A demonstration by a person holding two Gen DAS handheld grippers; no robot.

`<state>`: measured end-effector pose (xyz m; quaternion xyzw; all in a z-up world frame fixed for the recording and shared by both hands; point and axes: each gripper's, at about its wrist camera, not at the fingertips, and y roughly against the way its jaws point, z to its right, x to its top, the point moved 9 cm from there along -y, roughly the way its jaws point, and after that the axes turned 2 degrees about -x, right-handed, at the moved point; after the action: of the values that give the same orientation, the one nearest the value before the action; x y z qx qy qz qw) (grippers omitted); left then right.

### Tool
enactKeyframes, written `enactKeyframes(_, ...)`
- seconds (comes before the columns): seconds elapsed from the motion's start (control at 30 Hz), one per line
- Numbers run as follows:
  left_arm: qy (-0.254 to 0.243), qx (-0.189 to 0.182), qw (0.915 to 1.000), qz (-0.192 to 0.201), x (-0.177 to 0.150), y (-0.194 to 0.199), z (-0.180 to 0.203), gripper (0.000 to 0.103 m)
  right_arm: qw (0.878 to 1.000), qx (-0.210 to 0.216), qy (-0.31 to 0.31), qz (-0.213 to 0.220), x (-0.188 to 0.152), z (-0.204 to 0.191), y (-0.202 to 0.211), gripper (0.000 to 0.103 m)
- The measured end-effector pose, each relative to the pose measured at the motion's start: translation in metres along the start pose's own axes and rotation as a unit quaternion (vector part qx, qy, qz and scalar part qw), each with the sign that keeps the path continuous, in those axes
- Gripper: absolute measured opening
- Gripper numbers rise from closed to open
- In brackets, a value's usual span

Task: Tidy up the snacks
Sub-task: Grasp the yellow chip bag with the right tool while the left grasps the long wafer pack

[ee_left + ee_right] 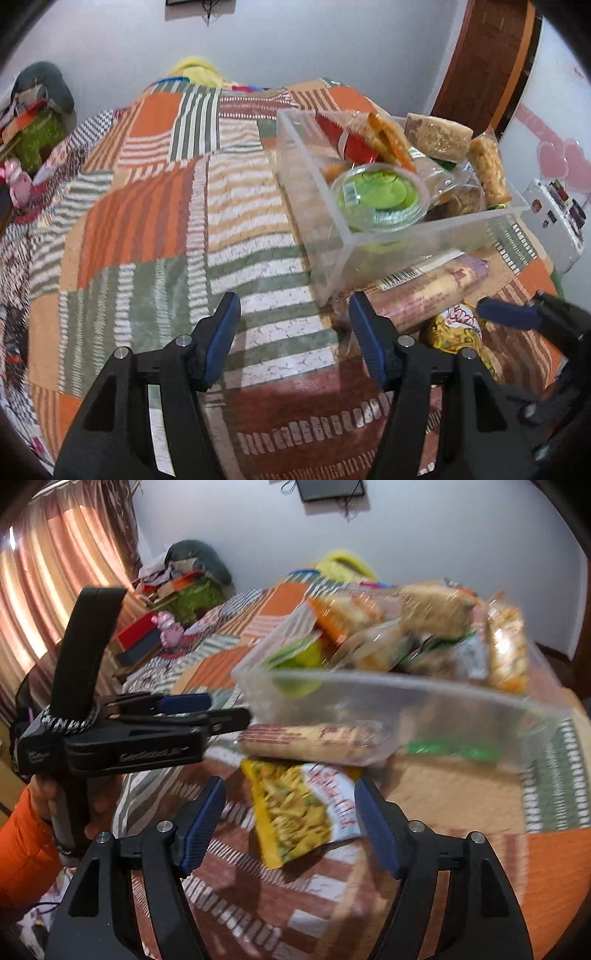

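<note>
A clear plastic box (332,236) sits on the patchwork bedspread, filled with snack packs and a green-lidded tub (378,197). A long biscuit roll (424,291) lies in front of the box, with a yellow snack packet (458,328) beside it. My left gripper (291,332) is open and empty above the bedspread, left of the roll. In the right wrist view my right gripper (290,829) is open, its jaws on either side of the yellow packet (295,812); whether it touches is unclear. The roll (314,740) and box (406,701) lie beyond. The left gripper (221,712) shows at the left there.
The bed (147,206) fills most of the view. Clothes and boxes (177,590) pile at its far left side. A curtain (62,572) hangs at left. A white device (557,221) stands right of the bed, near a wooden door (480,55).
</note>
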<state>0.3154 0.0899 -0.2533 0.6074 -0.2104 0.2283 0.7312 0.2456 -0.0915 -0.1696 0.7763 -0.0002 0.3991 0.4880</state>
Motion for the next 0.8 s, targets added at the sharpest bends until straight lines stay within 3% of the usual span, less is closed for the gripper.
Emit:
enactKeyframes(0.1, 0.004, -0.009, 0.9999, -0.004, -0.008, -0.001, 0.004, 0.061, 0.999, -0.030, 0.013, -0.003, -0.001, 0.005, -0.008, 0.062)
enactKeyframes(0.33, -0.010, -0.033, 0.9992, -0.018, -0.019, 0.002, 0.020, 0.061, 0.999, -0.041, 0.021, 0.006, 0.001, 0.019, 0.002, 0.032)
enactKeyframes(0.57, -0.053, -0.052, 0.9968, -0.029, -0.033, 0.004, 0.056, 0.061, 0.998, -0.062, -0.001, 0.027, -0.007, 0.039, 0.027, 0.024)
enactKeyframes(0.8, -0.074, -0.068, 0.9949, -0.010, -0.018, 0.010, 0.082, 0.061, 0.994, -0.091, -0.042, 0.049, -0.009, 0.074, 0.054, 0.023)
